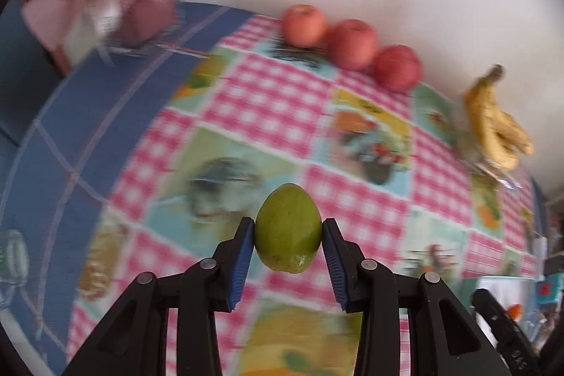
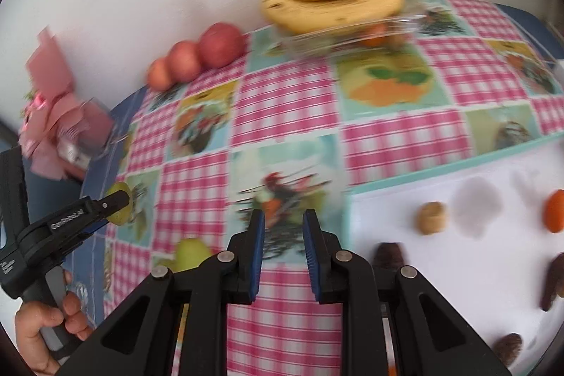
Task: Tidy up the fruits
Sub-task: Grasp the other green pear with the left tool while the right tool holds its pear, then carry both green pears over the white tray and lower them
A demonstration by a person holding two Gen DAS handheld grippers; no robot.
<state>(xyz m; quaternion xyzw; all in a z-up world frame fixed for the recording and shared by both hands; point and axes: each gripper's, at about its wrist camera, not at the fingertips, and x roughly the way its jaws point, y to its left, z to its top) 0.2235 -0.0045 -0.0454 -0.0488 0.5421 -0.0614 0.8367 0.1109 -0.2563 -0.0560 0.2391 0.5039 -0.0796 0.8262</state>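
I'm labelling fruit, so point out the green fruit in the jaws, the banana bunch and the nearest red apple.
green fruit [image 1: 288, 228], left wrist view, middle of its skin between the jaws.
banana bunch [image 2: 335, 6], right wrist view, middle of the lower banana.
nearest red apple [image 2: 221, 45], right wrist view, centre of its face.

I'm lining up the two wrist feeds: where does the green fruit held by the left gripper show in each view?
Left wrist view: the green fruit sits low in the centre, clamped between the left gripper pads.
Right wrist view: the same fruit is at the left edge, mostly hidden behind the left gripper's finger.
Shared landmark: the row of three red apples against the white wall.
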